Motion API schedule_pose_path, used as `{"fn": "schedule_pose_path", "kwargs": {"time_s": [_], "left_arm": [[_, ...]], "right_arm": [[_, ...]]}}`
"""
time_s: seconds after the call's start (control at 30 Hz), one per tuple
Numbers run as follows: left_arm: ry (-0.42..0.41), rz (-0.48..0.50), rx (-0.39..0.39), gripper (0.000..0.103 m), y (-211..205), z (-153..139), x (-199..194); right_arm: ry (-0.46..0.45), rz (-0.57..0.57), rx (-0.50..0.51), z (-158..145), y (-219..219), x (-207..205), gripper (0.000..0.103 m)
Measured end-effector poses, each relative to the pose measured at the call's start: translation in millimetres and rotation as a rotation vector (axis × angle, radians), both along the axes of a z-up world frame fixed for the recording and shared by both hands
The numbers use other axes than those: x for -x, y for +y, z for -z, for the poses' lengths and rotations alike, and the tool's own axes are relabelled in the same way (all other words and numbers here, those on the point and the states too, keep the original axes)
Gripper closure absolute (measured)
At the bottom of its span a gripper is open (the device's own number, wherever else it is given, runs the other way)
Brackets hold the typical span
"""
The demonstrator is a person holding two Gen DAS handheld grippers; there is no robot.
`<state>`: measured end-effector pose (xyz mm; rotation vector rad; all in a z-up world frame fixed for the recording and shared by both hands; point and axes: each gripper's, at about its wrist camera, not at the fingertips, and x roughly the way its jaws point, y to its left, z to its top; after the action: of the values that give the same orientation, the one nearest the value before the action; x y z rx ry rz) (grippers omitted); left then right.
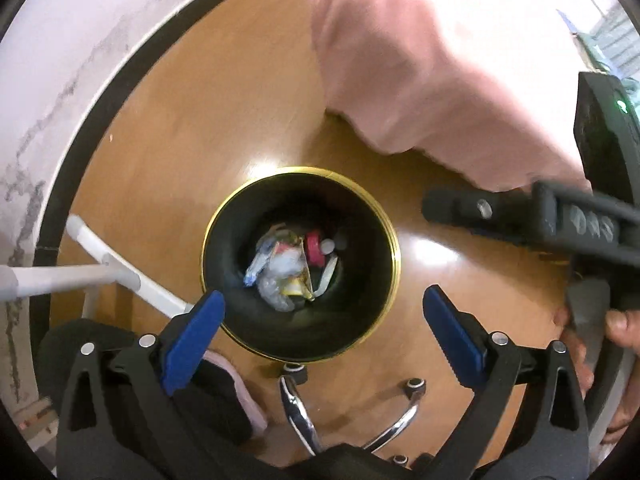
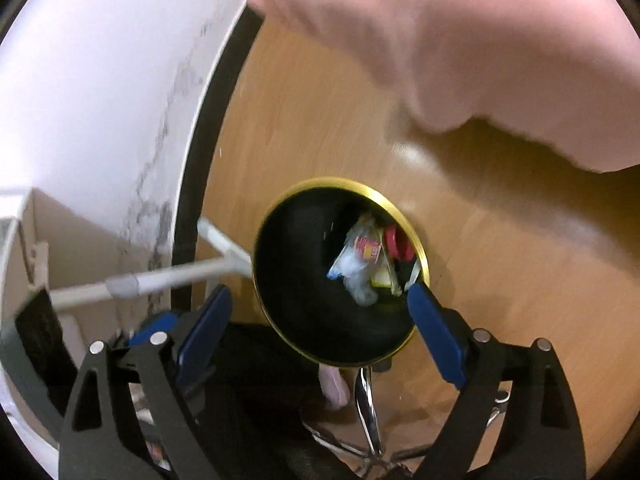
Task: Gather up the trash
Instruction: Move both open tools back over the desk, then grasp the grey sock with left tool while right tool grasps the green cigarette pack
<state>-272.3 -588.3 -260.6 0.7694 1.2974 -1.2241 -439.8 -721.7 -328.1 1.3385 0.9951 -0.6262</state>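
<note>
Trash (image 1: 290, 266), crumpled wrappers, inside black gold-rimmed bin (image 1: 224, 240)

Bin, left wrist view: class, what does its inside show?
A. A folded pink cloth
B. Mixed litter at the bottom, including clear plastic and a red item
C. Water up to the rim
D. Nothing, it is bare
B: the bin holds crumpled clear plastic and a red item at the bottom; no water or cloth shows inside.
</note>
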Motion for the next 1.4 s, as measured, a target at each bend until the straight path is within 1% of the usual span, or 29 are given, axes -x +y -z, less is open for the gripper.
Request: {"fn": "schedule_pose_path", "kwargs": {"time_s": [0.07,0.1,0.13,0.2,0.23,0.27,0.3,0.33,0.37,0.4,0.47,0.5,0.57,0.6,0.7,0.77,0.8,0.87,0.93,0.97,1.07,1.1,1.13,1.17,1.2,1.23,1.27,1.33,1.4], "left_arm": [[0.047,0.06,0.122,0.007,8,-45,17],[0.06,0.106,0.205,0.007,18,-79,28],[0.067,0.146,0.281,0.007,29,-112,36],[0.065,0.204,0.436,0.007,52,-173,44],[0.031,0.213,0.504,0.007,64,-201,42],[-0.009,0.211,0.56,0.007,75,-223,38],[-0.078,0.189,0.617,0.007,89,-246,28],[-0.148,0.151,0.651,0.007,102,-262,15],[-0.206,0.107,0.667,0.007,114,-272,2],[-0.287,0.022,0.664,0.007,134,-282,-23],[-0.383,-0.11,0.633,0.007,163,-286,-59],[-0.441,-0.208,0.605,0.007,187,-286,-84],[-0.514,-0.373,0.544,0.007,232,-283,-126],[-0.544,-0.468,0.503,0.007,262,-280,-149],[-0.587,-0.707,0.408,0.007,349,-270,-203],[-0.595,-0.842,0.34,0.007,398,-261,-231],[-0.583,-0.917,0.31,0.007,425,-255,-247],[-0.559,-0.964,0.298,0.007,448,-250,-263],[-0.55,-0.973,0.291,0.007,463,-245,-275],[-0.553,-0.967,0.288,0.007,462,-239,-272],[-0.561,-0.921,0.243,0.007,449,-229,-283],[-0.55,-0.901,0.238,0.01,443,-226,-286],[-0.535,-0.88,0.243,0.029,441,-223,-289],[-0.516,-0.864,0.243,0.05,440,-220,-291],[-0.504,-0.856,0.242,0.056,441,-220,-290],[-0.496,-0.852,0.252,0.065,446,-221,-289],[-0.484,-0.851,0.265,0.072,451,-223,-289],[-0.463,-0.873,0.282,0.072,468,-226,-290],[-0.47,-0.905,0.285,0.072,488,-231,-290]], "right_arm": [[0.02,0.054,0.101,-39,-2,15,0.014],[0.025,0.068,0.15,-52,-3,22,0.013],[0.045,0.089,0.236,-76,0,29,0.008],[0.104,0.108,0.396,-117,6,35,0.007],[0.136,0.101,0.496,-142,10,36,0.007],[0.155,0.09,0.567,-159,15,34,0.007],[0.173,0.075,0.643,-179,22,30,0.007],[0.185,0.06,0.724,-200,31,24,0.007],[0.184,0.049,0.783,-215,38,18,0.007],[0.172,0.035,0.835,-230,46,9,0.007],[0.12,-0.01,0.904,-256,62,-14,0.007],[0.086,-0.05,0.936,-267,74,-34,0.007],[0.046,-0.118,0.969,-278,89,-62,0.007],[0.028,-0.163,0.984,-282,99,-82,0.007],[-0.027,-0.317,1.026,-291,135,-148,0.007],[-0.073,-0.395,1.035,-297,160,-185,0.007],[-0.094,-0.426,1.038,-300,173,-196,0.007],[-0.142,-0.506,1.058,-305,201,-228,0.007],[-0.181,-0.585,1.062,-309,227,-255,0.007],[-0.204,-0.615,1.054,-310,236,-265,0.007],[-0.275,-0.709,1.025,-315,266,-296,0.007],[-0.288,-0.741,1.022,-316,276,-304,0.007],[-0.298,-0.78,1.022,-318,292,-312,0.007],[-0.306,-0.808,1.024,-319,301,-321,0.007],[-0.315,-0.839,1.026,-318,310,-330,0.007],[-0.33,-0.874,1.022,-315,323,-340,0.007],[-0.346,-0.904,1.009,-315,333,-351,0.007],[-0.376,-0.953,0.98,-314,356,-374,0.007],[-0.399,-1.0,0.961,-314,377,-390,0.007]]}}
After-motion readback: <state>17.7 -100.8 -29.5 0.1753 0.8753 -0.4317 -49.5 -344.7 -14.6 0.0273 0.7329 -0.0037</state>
